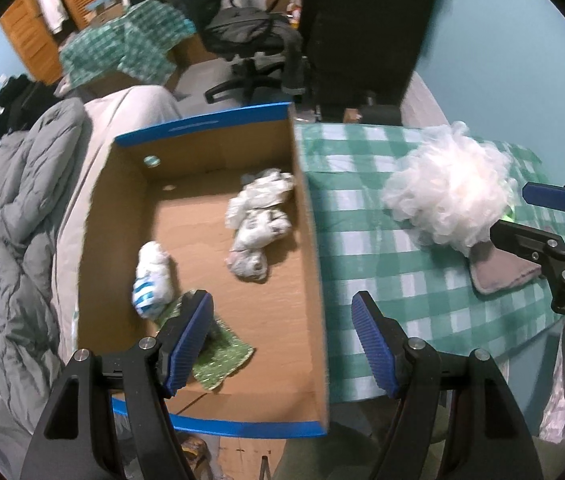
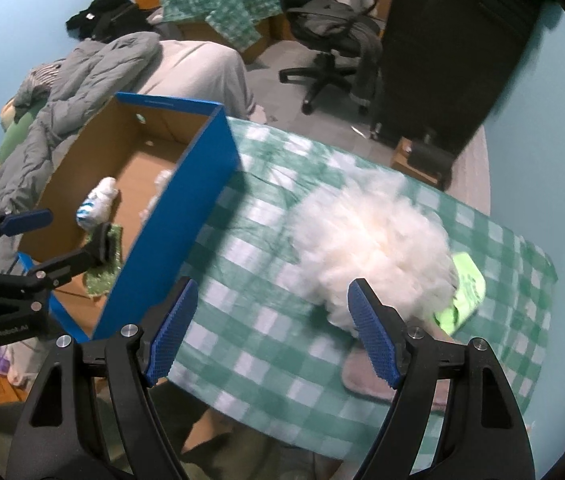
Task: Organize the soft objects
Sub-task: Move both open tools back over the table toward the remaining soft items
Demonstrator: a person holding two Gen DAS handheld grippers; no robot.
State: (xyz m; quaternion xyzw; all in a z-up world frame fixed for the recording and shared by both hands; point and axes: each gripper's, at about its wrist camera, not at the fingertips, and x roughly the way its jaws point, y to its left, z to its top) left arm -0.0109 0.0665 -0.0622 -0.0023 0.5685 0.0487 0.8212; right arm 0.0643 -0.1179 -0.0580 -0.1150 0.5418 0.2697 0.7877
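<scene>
1. Cardboard box (image 1: 242,280) fills the middle of the left wrist view, open-topped, its blue rim showing at the upper and lower edges. Inside lie a crumpled white cloth bundle (image 1: 260,224) near the right wall, a white and blue rolled sock (image 1: 152,280) towards the left wall, and a green patterned cloth (image 1: 222,354) at the lower left. Much bare box floor shows between them.
2. The left tool (image 1: 282,340) hangs over the box's lower right wall, jaws spread with nothing between them; its left pad sits above the green cloth, its right pad over the checked bench cover (image 1: 382,240).
3. Right of the box, a white mesh puff (image 1: 446,196) rests on the bench, touching a grey pad (image 1: 502,276). The other tool enters from the frame's right edge.
4. In the right wrist view, the right tool (image 2: 272,332) is spread wide and empty above the checked cover (image 2: 262,280), the box's blue side (image 2: 186,220) to the left.
5. The puff (image 2: 374,240) lies just beyond the right pad, blurred, a lime green item (image 2: 466,288) at its right. Open cover lies between box and puff.
</scene>
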